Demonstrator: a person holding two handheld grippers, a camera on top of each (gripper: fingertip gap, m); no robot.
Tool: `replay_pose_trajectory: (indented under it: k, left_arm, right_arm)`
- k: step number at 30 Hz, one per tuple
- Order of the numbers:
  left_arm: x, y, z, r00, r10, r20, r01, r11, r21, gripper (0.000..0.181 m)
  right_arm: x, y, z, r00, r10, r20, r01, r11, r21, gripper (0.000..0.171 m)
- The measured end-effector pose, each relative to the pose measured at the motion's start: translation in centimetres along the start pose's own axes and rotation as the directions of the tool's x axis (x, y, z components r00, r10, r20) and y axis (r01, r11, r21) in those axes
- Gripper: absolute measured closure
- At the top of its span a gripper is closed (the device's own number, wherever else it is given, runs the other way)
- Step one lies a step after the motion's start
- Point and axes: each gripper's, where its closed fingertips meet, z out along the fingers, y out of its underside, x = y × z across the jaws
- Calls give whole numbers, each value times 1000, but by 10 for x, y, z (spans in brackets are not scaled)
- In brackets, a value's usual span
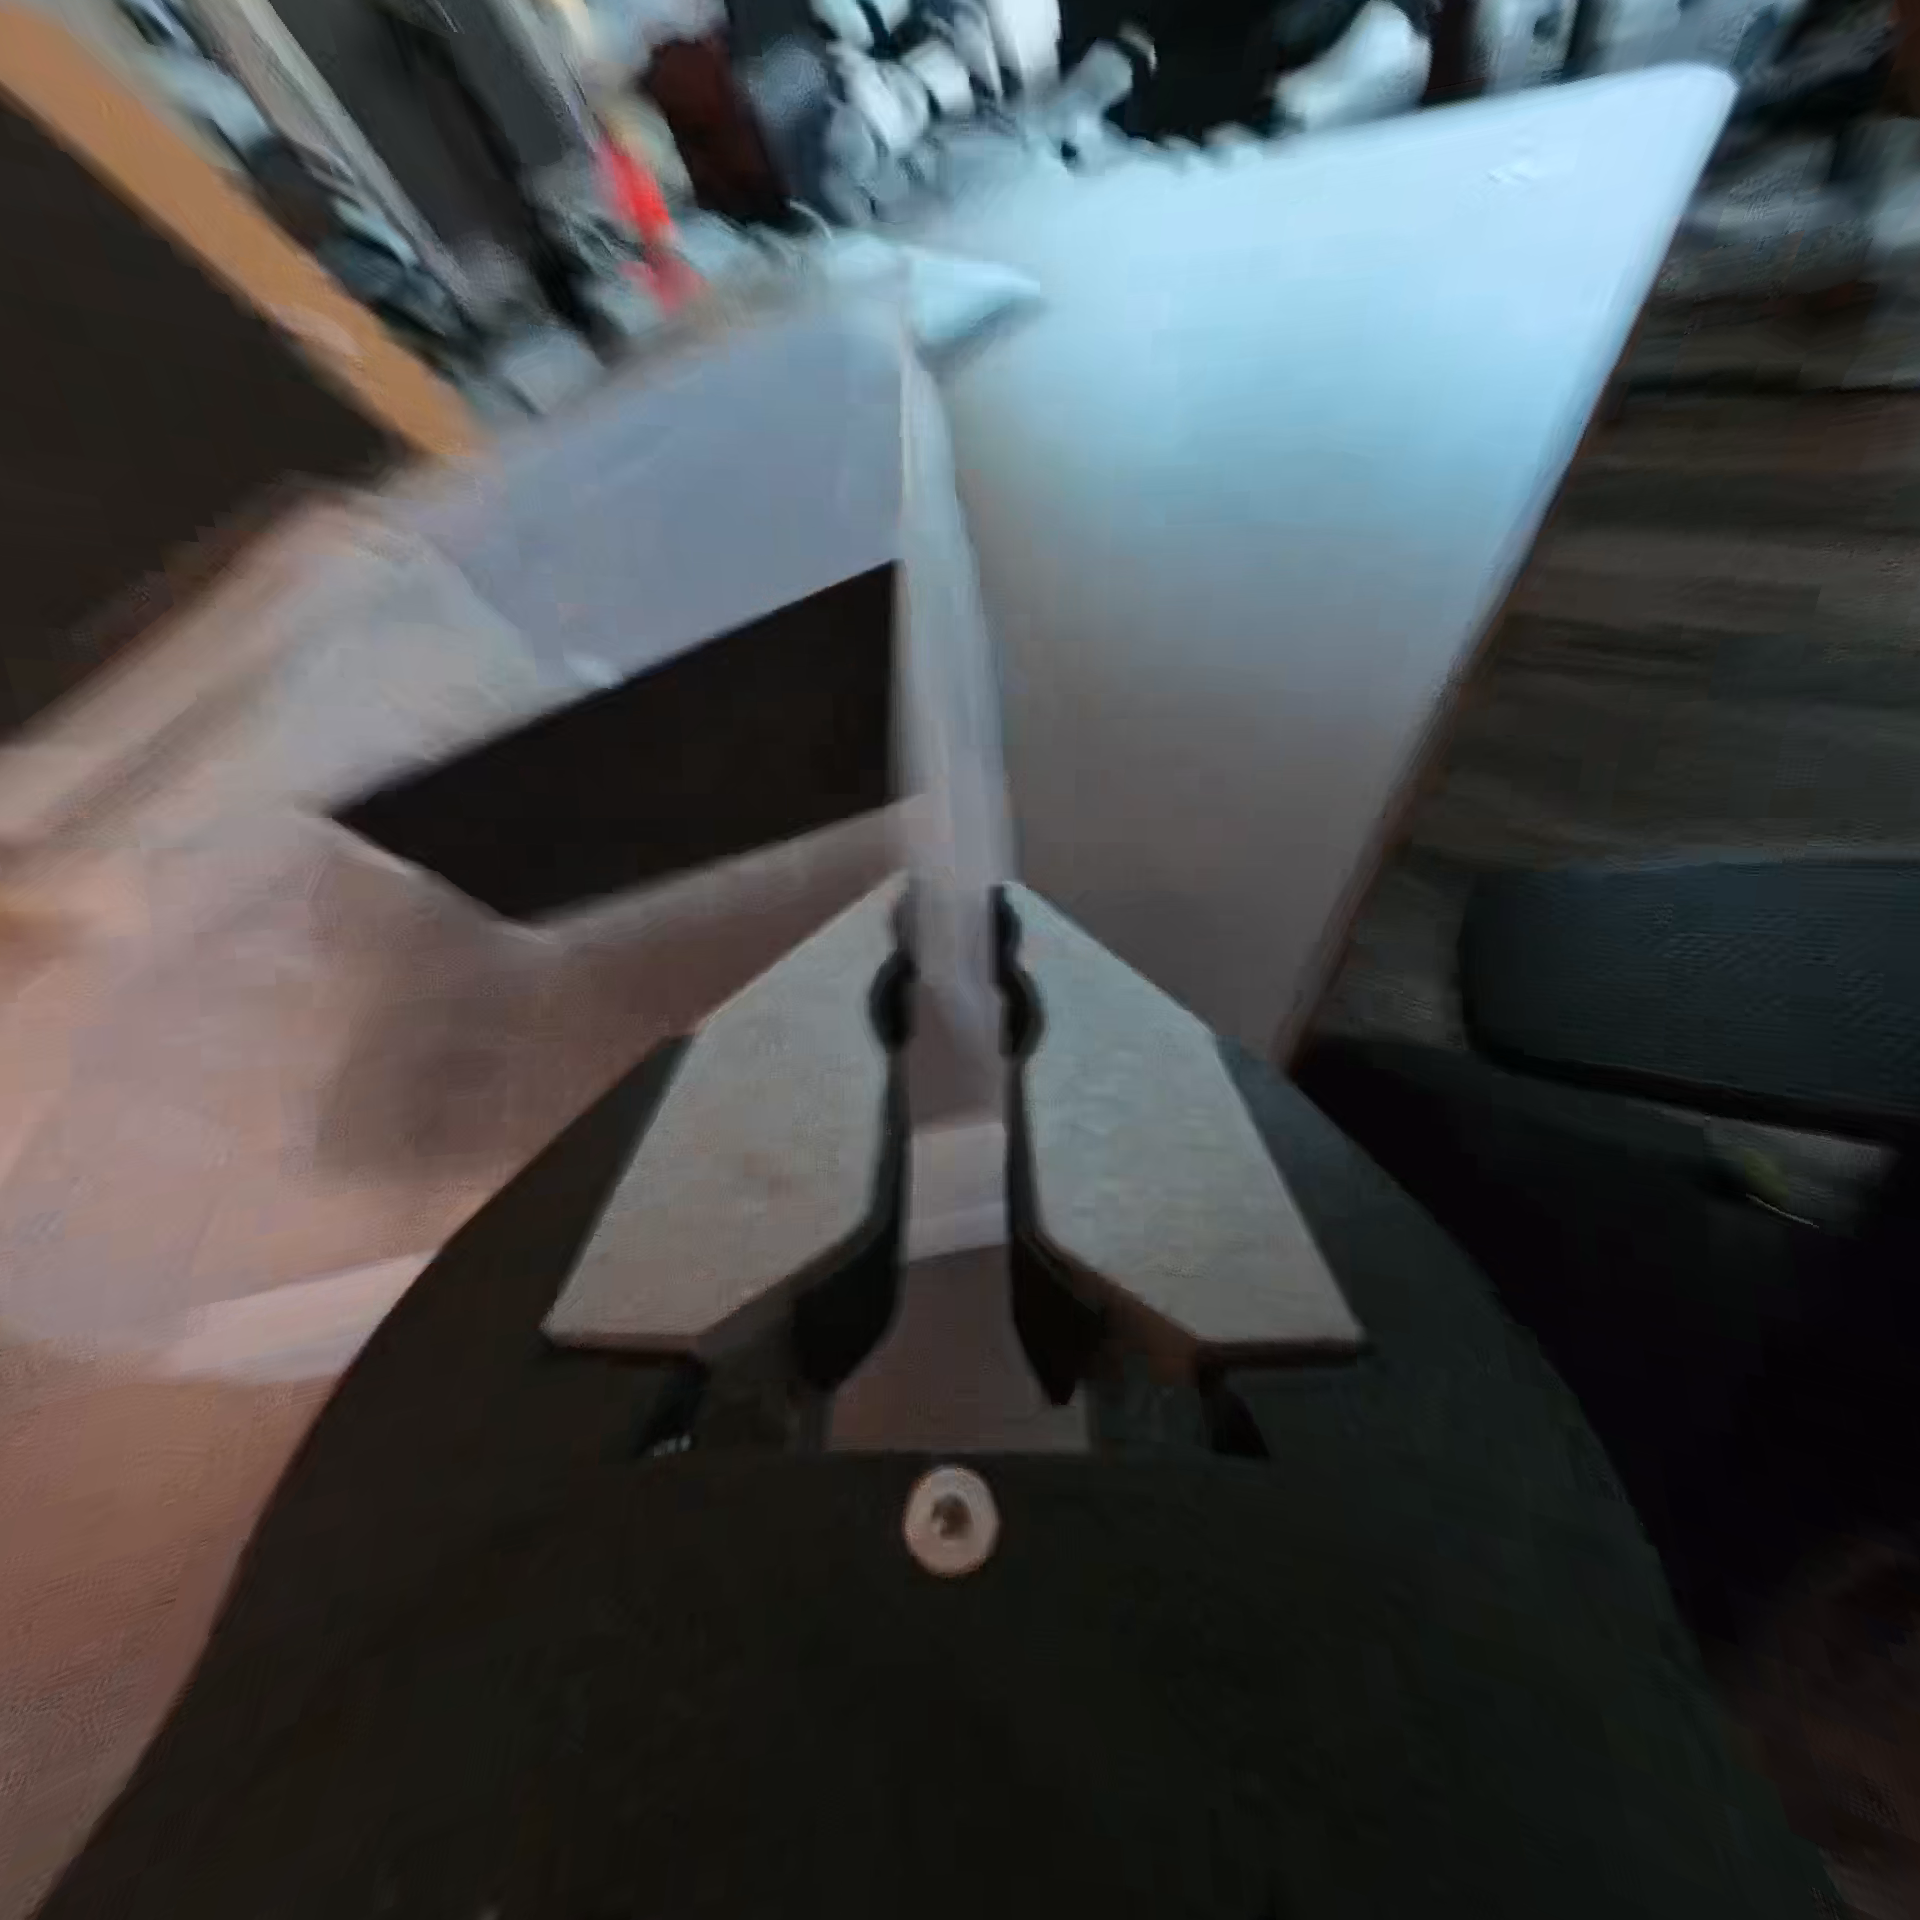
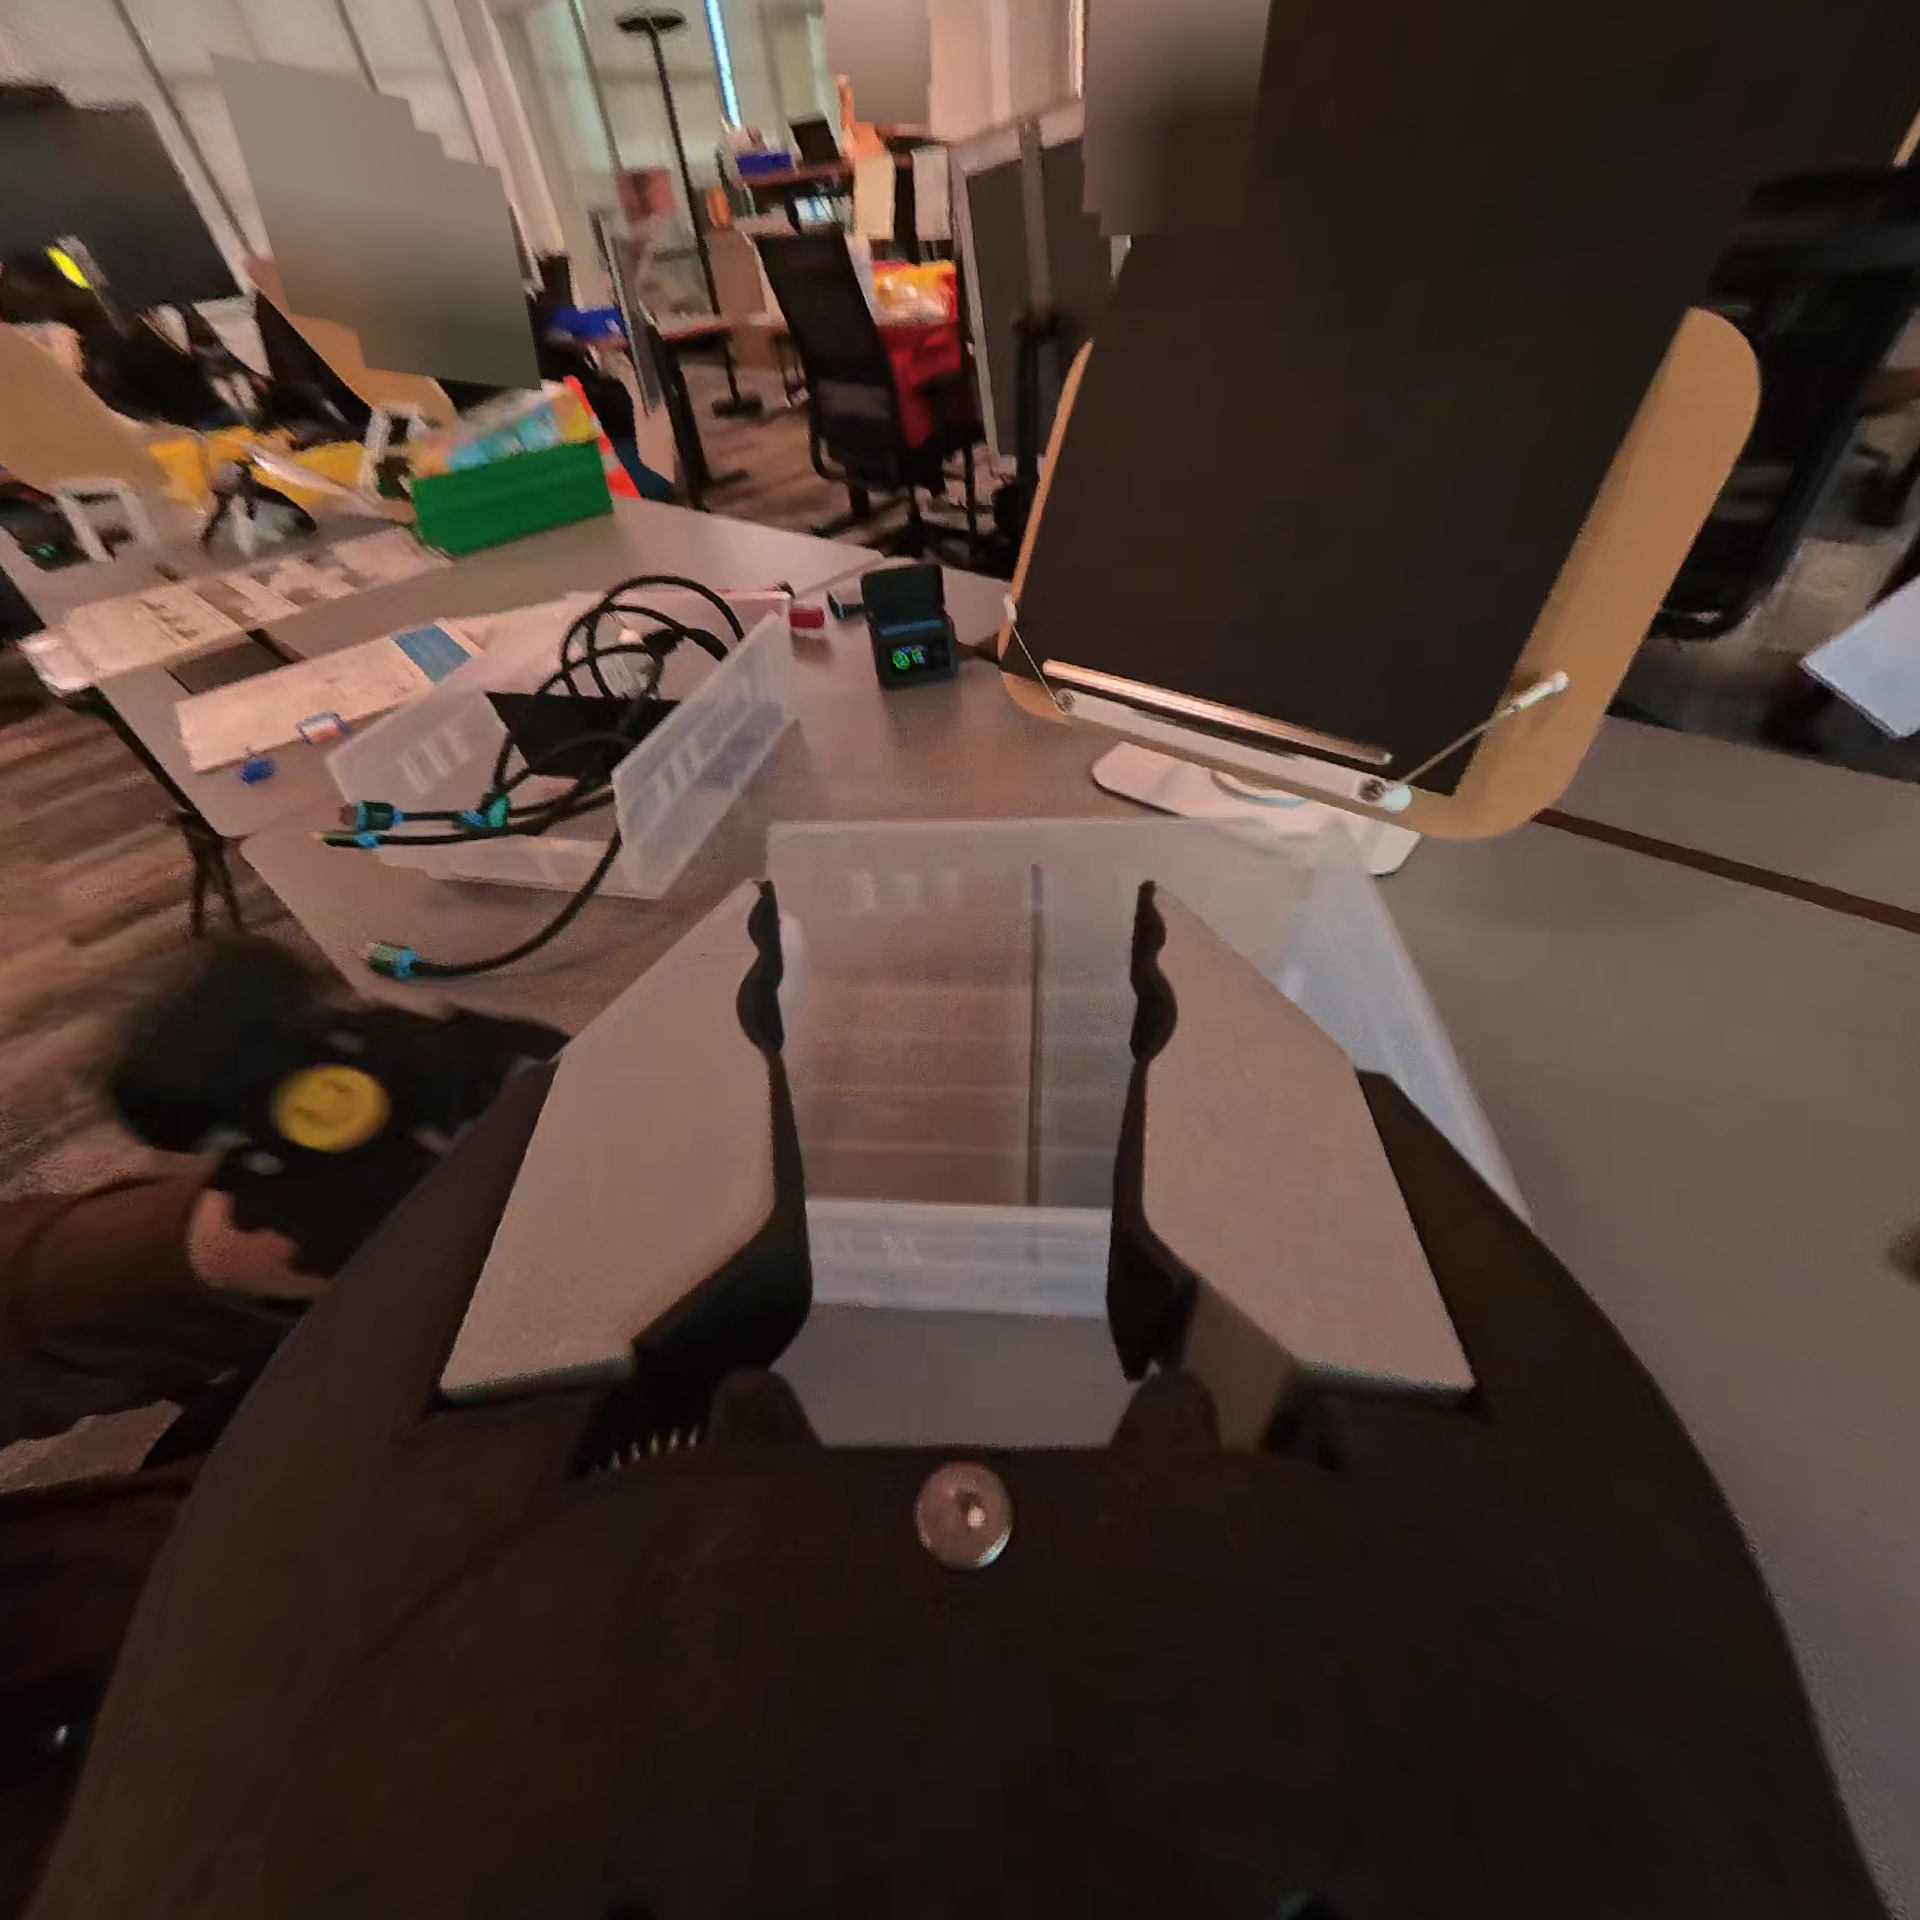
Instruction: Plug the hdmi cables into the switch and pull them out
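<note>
Your right gripper is wide open w/ nothing in it. Its two fingers sit apart, just above a clear plastic box on the grey table. You can see the box's far wall between the fingers. They don't look like they touch it.

Your left gripper is almost shut, w/ only a thin gap between the fingers. That view is very blurry. A pale thin edge runs straight up from the gap, maybe a clear box wall, but you can't tell if the fingers pinch it or just line up w/ it. A dark flat shape lies to the left of it, too smeared to name.

The hdmi cables are in the right view, off to the left and well away from both grippers. They are black w/ teal ends, and they spill out of a second clear box onto the table. One end lies near the table edge. A black boxy thing sits inside that box under the cables; it may be the switch, but you can't be sure.

A small black gadget w/ a lit screen stands farther back. The screen is too small to read. A black board w/ a tan rim leans over the table at the right. A green bin sits far back.
</note>
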Motion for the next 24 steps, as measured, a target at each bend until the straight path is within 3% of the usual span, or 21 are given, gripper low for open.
replay_pose_trajectory:
  k: [1, 3, 6, 11, 14, 17, 20, 22, 24]
  left_arm:
    - [27, 9, 17, 986, -84, -146, 71, 994, -89, 160]
    - [40, -5, 23, 939, -250, -236, 228, 967, -117, 138]
    - [27, -22, 3, 898, -338, -282, 322, 941, -101, 110]
    - [-46, 18, -46, 959, -282, -21, 278, 954, -113, 110]
    - [-107, 59, -83, 935, -287, 210, 318, 939, -131, 112]
    - [-151, 98, -114, 884, -306, 353, 378, 913, -156, 111]
    - [-183, 122, -135, 833, -316, 455, 417, 899, -138, 111]
    - [-198, 129, -143, 808, -328, 490, 432, 895, -114, 111]
    - [-206, 135, -140, 797, -359, 486, 458, 884, -98, 110]
  right_arm:
    - [-2, -1, 1, 1000, 8, 20, -9, 1000, 11, 105]
    - [-10, 6, 6, 997, 20, 68, -17, 999, -33, 103]
    - [-31, 27, 21, 989, -23, 149, 45, 988, -145, 105]
    - [-72, 83, 62, 963, -74, 259, 177, 900, -399, 103]
    - [-89, 118, 99, 957, -84, 277, 221, 829, -513, 105]
    - [-74, 137, 140, 980, -156, 126, 200, 793, -576, 114]
    - [-52, 127, 154, 958, -281, -55, 206, 811, -547, 115]
    - [-57, 123, 153, 951, -300, -79, 215, 819, -532, 100]
    - [-74, 123, 151, 953, -301, -48, 229, 810, -539, 96]
